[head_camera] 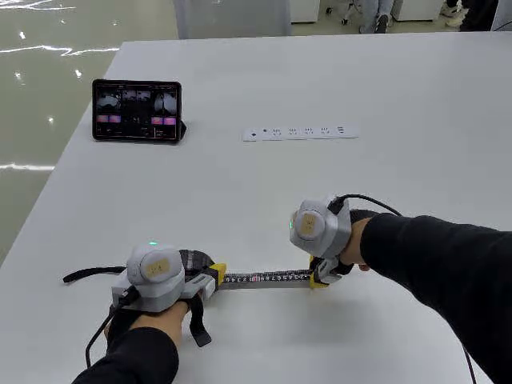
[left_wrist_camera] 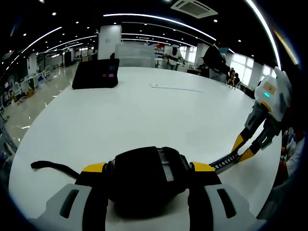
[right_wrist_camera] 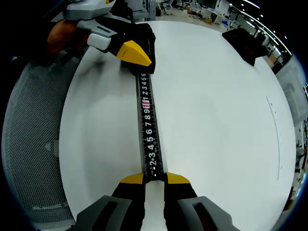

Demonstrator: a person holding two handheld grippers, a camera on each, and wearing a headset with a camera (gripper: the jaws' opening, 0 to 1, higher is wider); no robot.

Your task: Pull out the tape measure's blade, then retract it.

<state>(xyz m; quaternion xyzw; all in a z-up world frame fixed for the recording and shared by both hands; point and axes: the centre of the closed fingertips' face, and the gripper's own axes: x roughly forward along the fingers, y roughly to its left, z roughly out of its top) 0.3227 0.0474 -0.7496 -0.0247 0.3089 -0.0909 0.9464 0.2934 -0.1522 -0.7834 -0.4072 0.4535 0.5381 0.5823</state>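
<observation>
The black tape measure case [head_camera: 194, 259] lies on the white table [head_camera: 240, 184] near its front edge, and my left gripper [head_camera: 204, 276] is shut on it. In the left gripper view the case [left_wrist_camera: 144, 185] sits between the yellow-tipped jaws of that gripper [left_wrist_camera: 147, 167]. A short length of the blade [head_camera: 268, 278] runs right from the case, flat on the table. My right gripper [head_camera: 320, 278] is shut on the blade's end. The right gripper view has the numbered blade [right_wrist_camera: 147, 125] leading from my right gripper [right_wrist_camera: 155, 179] up to the case [right_wrist_camera: 142, 37]. A black strap [head_camera: 90, 274] trails left of the case.
A dark tablet [head_camera: 137, 110] stands at the back left and a white power strip [head_camera: 300, 133] lies beyond the middle. The table's left edge drops to a shiny floor. A grey mesh chair [right_wrist_camera: 29, 144] is beside the table.
</observation>
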